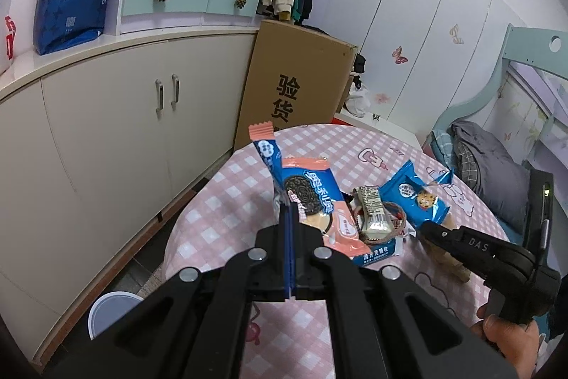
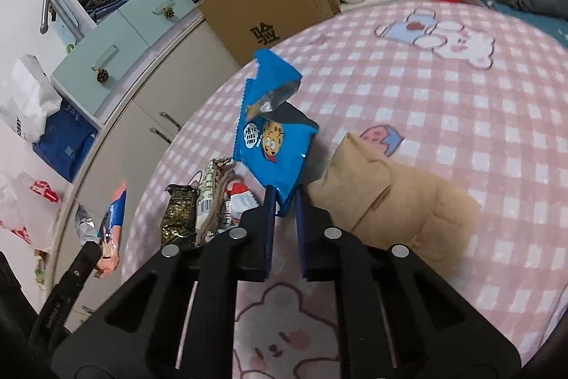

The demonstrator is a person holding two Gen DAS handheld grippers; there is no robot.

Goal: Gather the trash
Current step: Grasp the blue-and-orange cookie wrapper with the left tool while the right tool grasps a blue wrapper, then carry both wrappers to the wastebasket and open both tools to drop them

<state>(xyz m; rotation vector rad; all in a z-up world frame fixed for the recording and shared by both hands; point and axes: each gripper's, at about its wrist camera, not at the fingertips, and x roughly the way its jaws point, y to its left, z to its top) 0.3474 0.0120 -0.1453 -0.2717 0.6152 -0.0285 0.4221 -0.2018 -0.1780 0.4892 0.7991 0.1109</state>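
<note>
My left gripper (image 1: 289, 212) is shut on an orange and blue Oreo wrapper (image 1: 312, 198), which stands up from its tips over the left side of the table. In the right wrist view the same left gripper (image 2: 96, 249) shows at the left edge with the Oreo wrapper (image 2: 115, 219) at its tip. My right gripper (image 2: 285, 201) has closed on the near corner of a blue cookie wrapper (image 2: 273, 144), which fills the narrow gap between the fingers. Seen from the left wrist, the right gripper (image 1: 426, 228) touches the blue cookie wrapper (image 1: 415, 198).
More wrappers (image 2: 198, 212) and a brown braided ring (image 1: 385, 235) lie heaped between the grippers on the pink checked tablecloth (image 2: 461, 116). A beige crumpled bag (image 2: 387, 201) lies right of my right gripper. A white tub (image 1: 113, 311) stands on the floor, a cardboard box (image 1: 298, 84) beyond the table.
</note>
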